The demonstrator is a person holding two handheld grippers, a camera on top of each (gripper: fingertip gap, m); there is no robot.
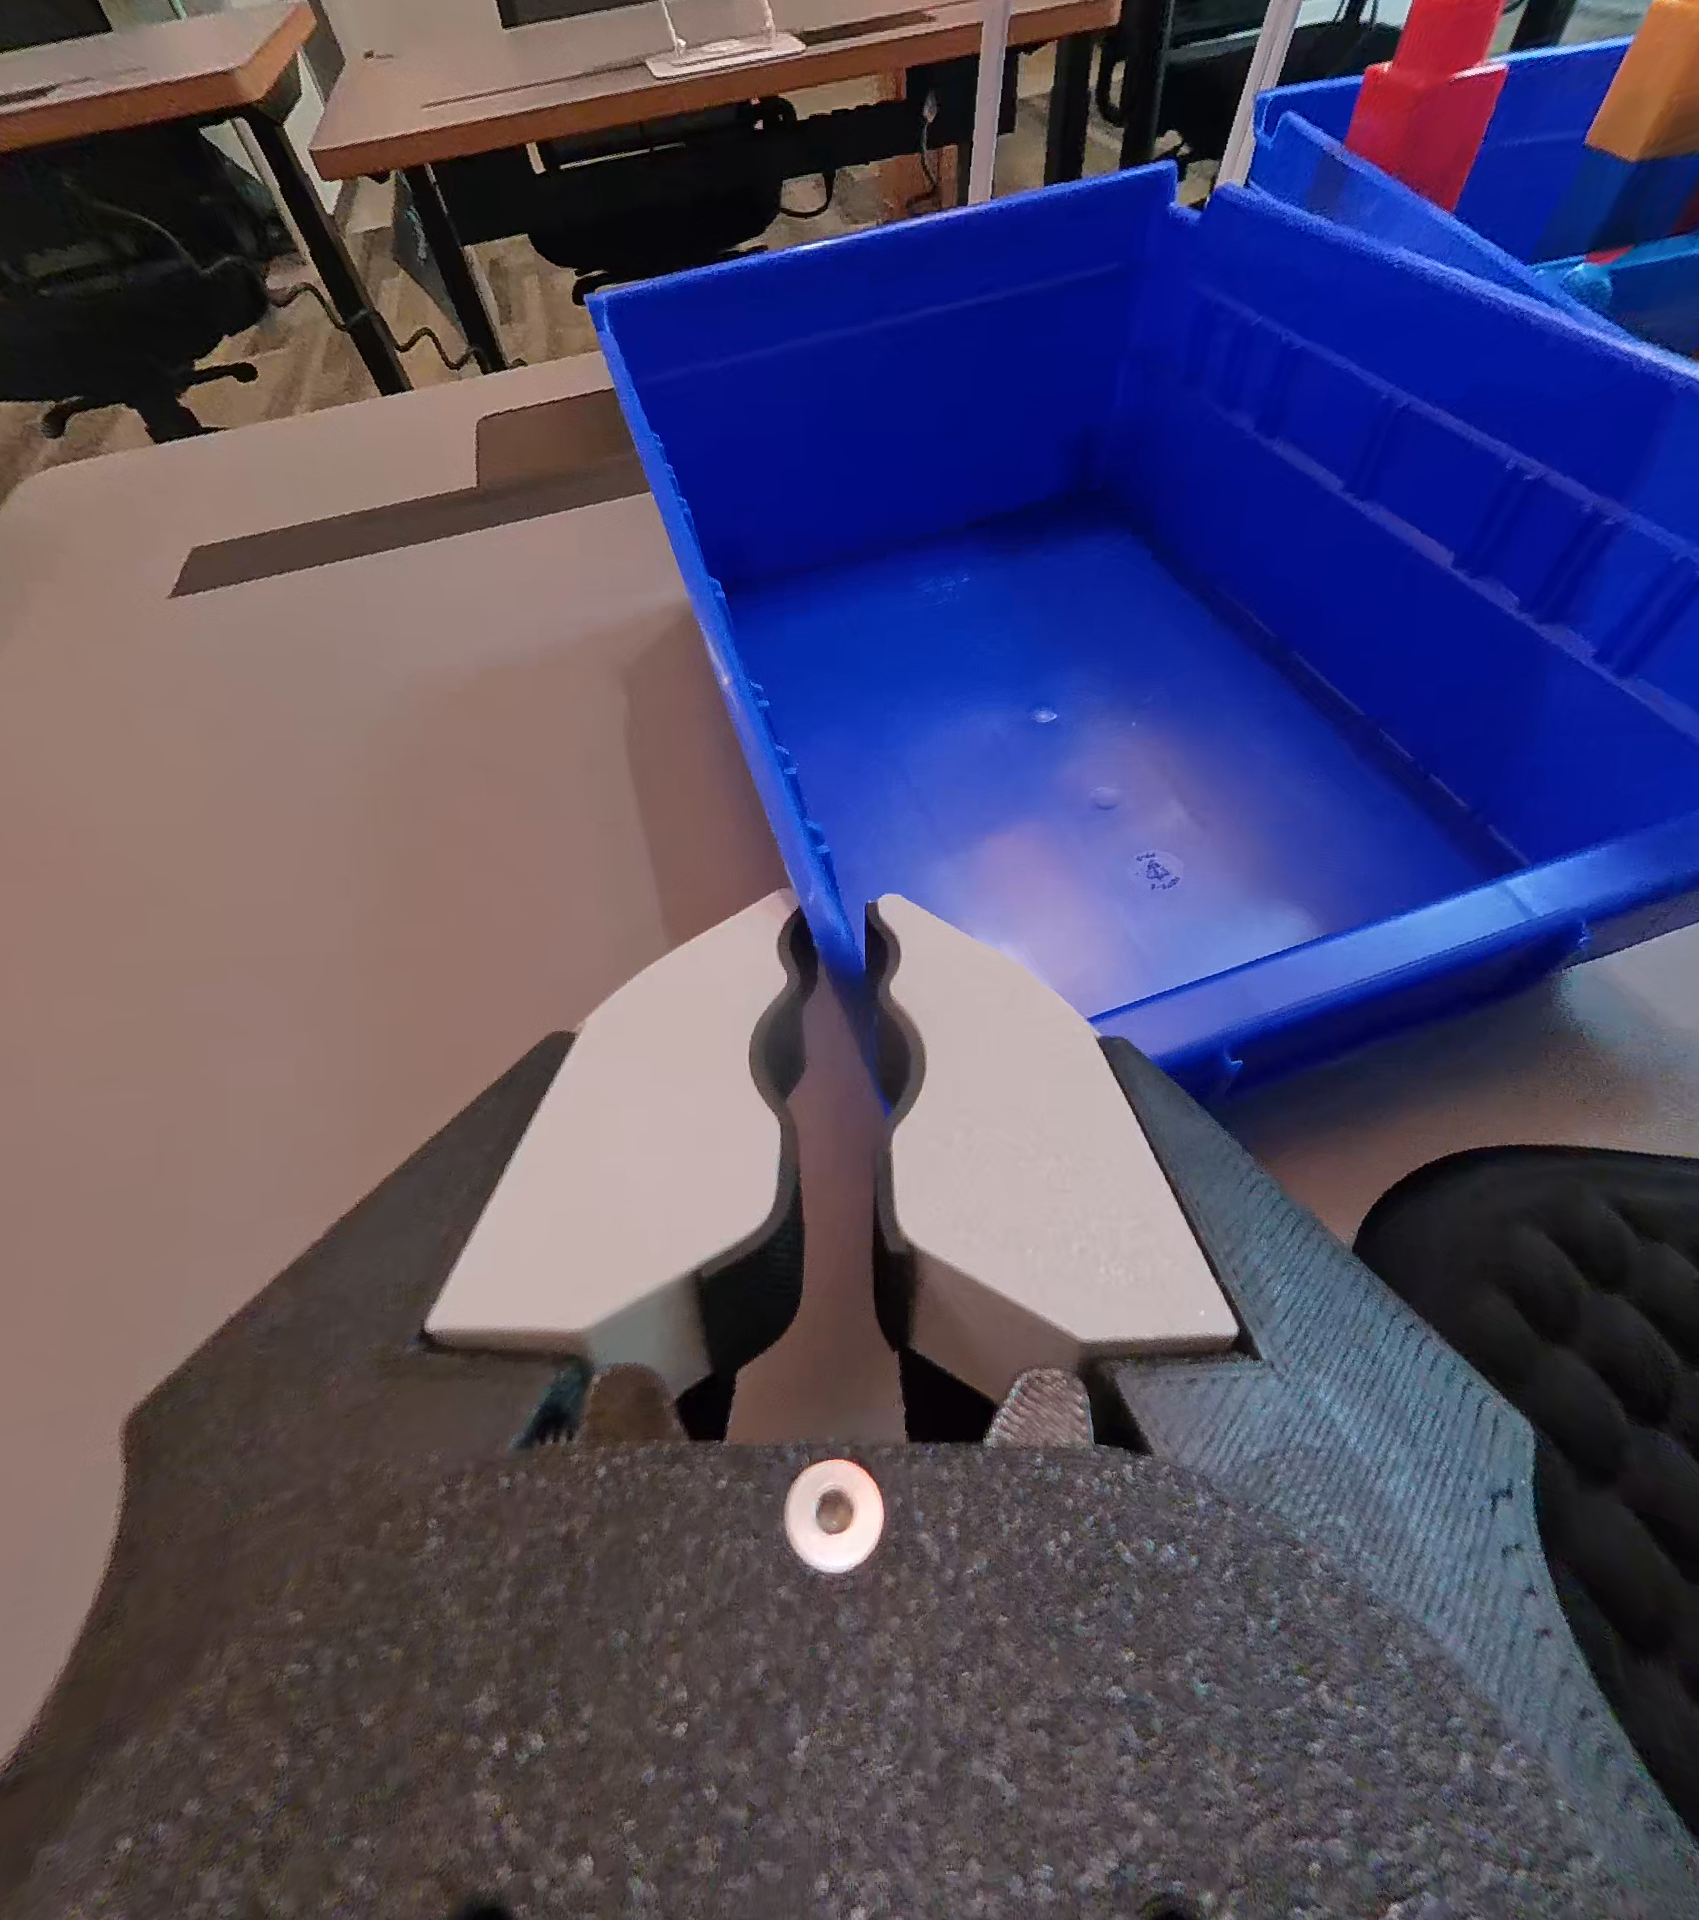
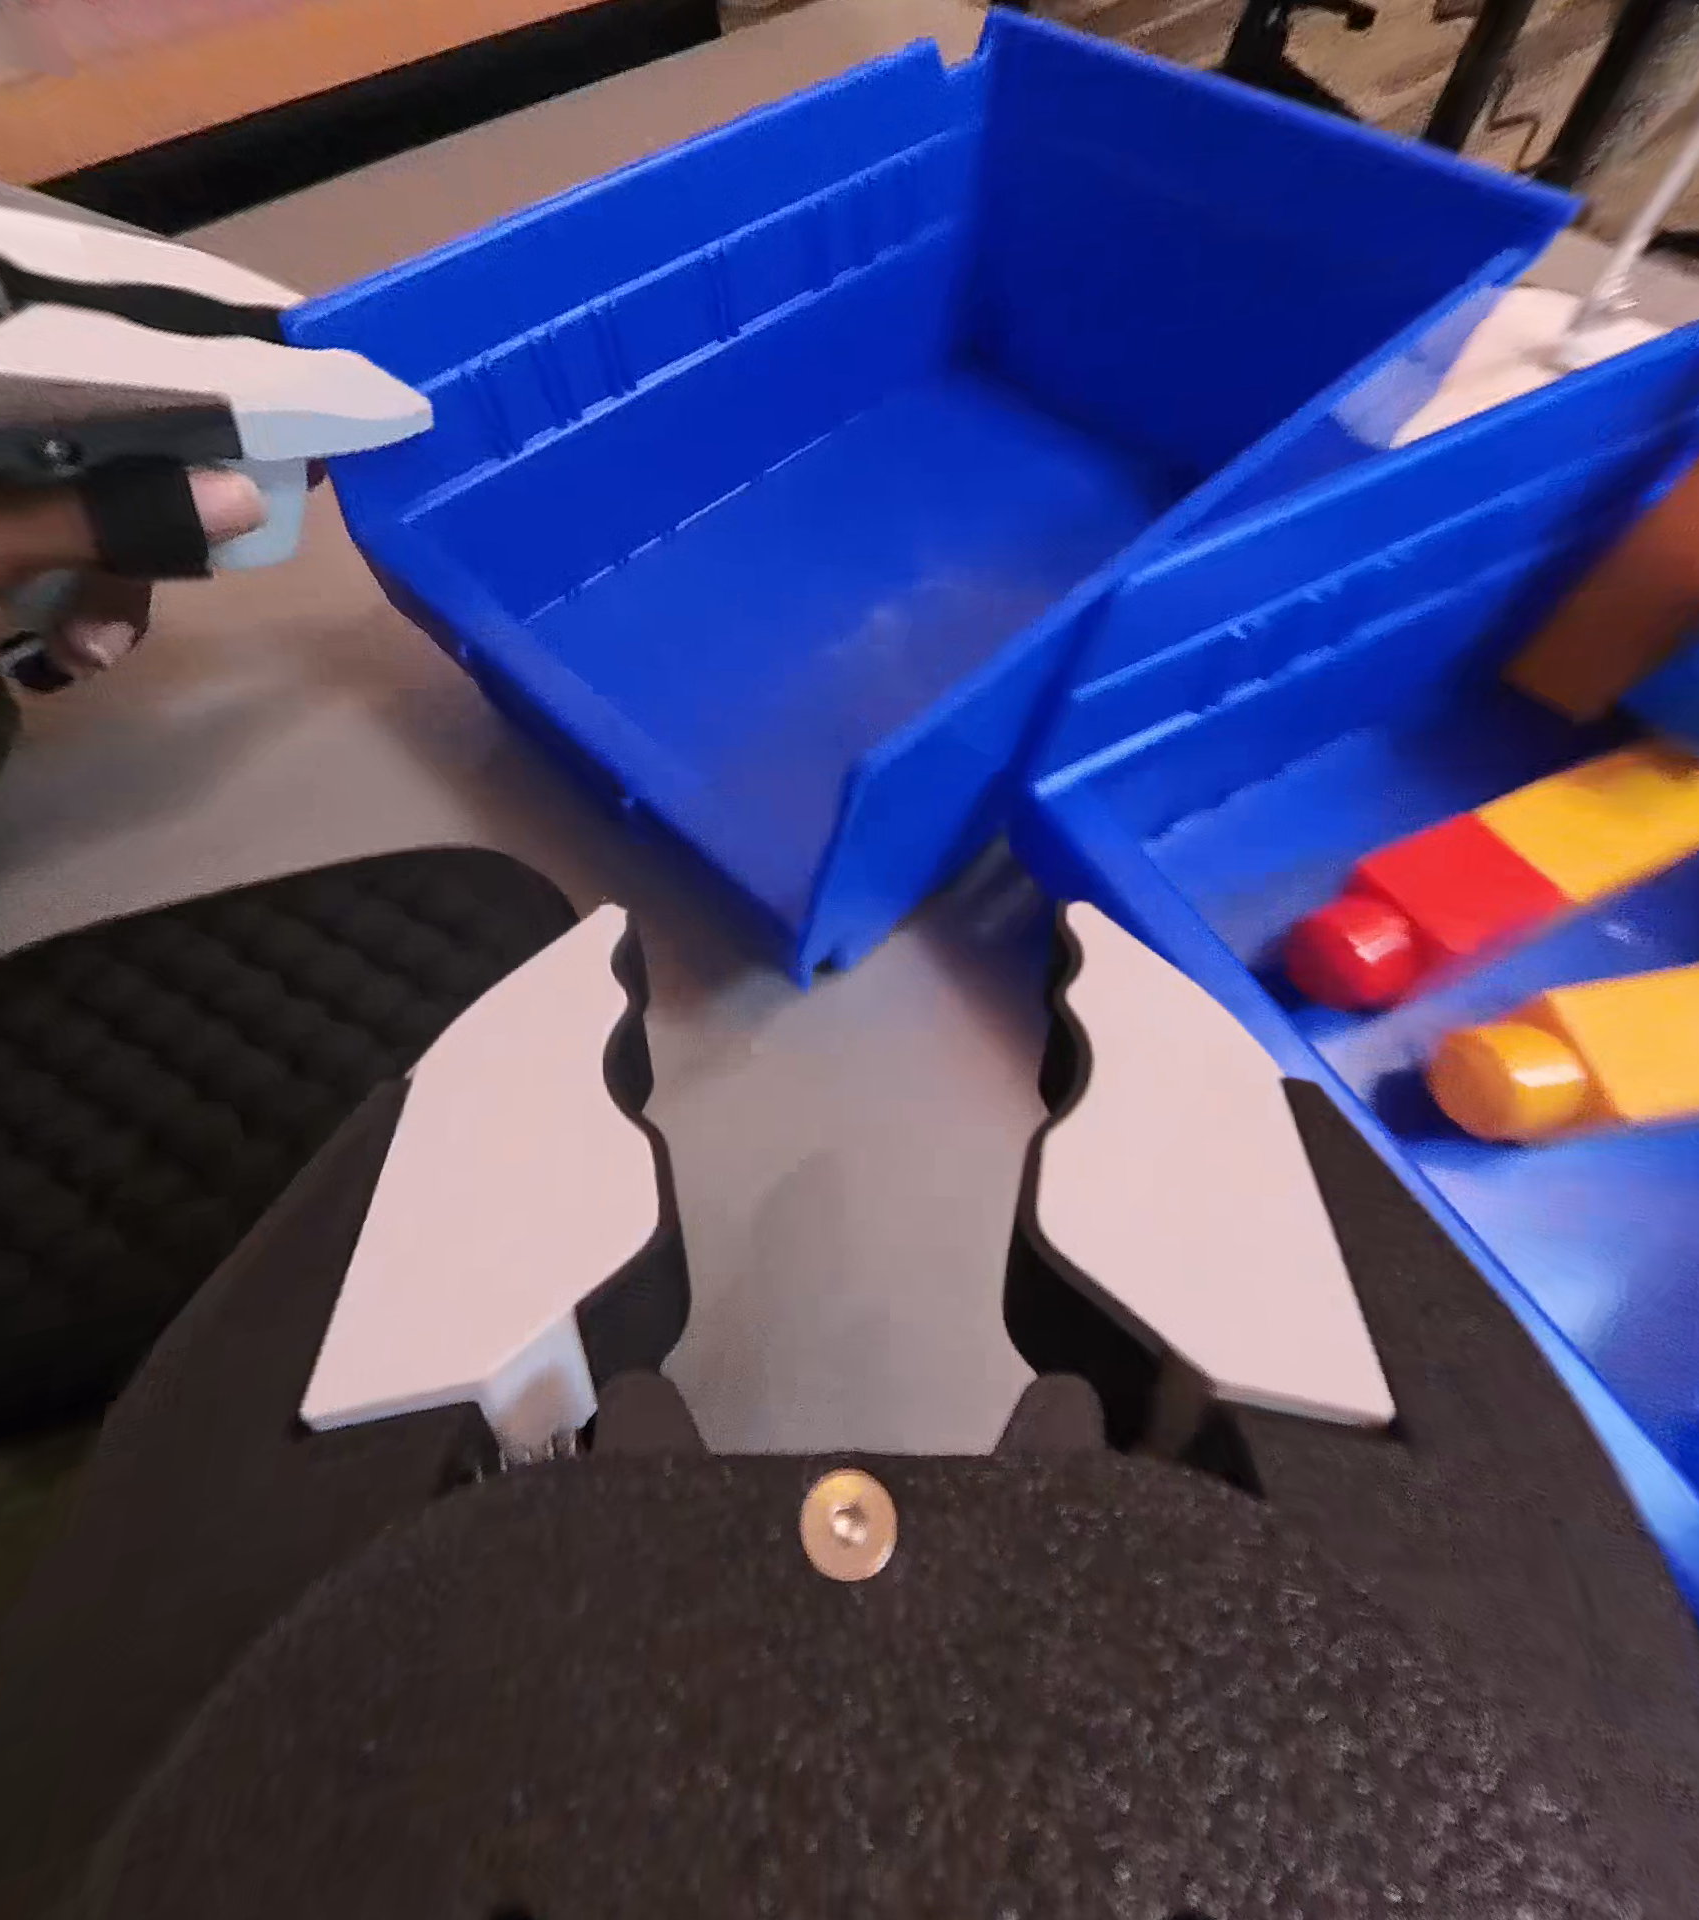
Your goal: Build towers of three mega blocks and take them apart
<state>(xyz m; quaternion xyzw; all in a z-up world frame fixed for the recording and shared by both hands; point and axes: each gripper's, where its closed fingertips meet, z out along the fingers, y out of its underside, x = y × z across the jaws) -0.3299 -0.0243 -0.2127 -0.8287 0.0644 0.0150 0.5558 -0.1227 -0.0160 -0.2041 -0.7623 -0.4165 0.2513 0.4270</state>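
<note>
From the left wrist view, the left gripper [image 1: 832, 940] has its fingers pinched onto the thin near wall of the empty blue bin [image 1: 1084, 727], one finger inside and one outside. I take this as steadying or dragging the bin into place, not picking anything up. A second blue bin [image 1: 1364, 156] sits behind to the right, touching or nearly touching the first, with red [image 1: 1427, 114], orange and blue mega blocks standing up in it. A black padded chair back [image 1: 1603, 1351] crowds the table [image 1: 253, 831] edge at lower right.

From the right wrist view, the right gripper [image 2: 845, 935] hangs spread wide and holds nothing, pointed at the bare table between the two bins. The mega blocks lie just to its right in the second bin: a red-and-yellow stack [image 2: 1510, 883] and an orange one [image 2: 1603, 1049], on their sides. That bin's near wall stands between fingers and blocks, so a reach probably goes over the rim. The picture is smeared there.
</note>
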